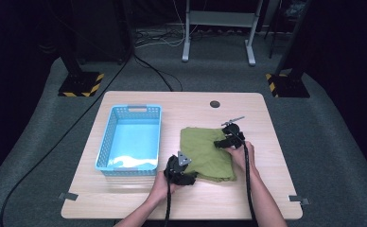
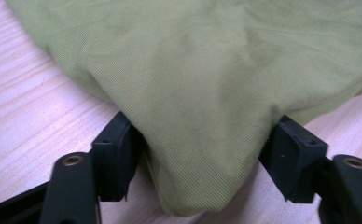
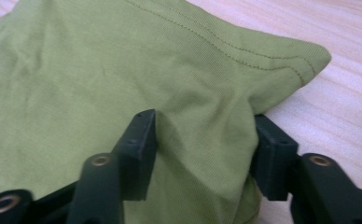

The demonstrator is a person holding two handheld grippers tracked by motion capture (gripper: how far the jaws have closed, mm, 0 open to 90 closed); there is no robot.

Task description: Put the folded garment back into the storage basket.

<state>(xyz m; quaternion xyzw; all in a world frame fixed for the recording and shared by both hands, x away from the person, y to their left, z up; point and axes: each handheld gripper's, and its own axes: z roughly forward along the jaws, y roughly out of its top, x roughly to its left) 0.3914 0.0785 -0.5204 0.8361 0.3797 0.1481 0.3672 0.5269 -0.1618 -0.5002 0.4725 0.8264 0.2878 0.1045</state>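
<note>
**A:** So what's each hand-held gripper up to here?

**B:** The left hand-held gripper sits at the near left corner of the folded olive-green cotton cloth. In the left gripper view a bunched fold of that cloth fills the gap between both black jaws and they press on it from either side, so it's pinching the cloth. The right hand-held gripper is at the cloth's right edge, towards the far corner. Same deal there: a fold of the cloth is squeezed between its jaws, just below the stitched hem.

**A:** And where's the cloth?

**B:** Flat on the pale wood-grain table, right of centre and nearer the person's side. Just to its left stands a light blue plastic basket with perforated walls, close to the cloth. A small dark round grommet sits in the table near the far edge.
</note>
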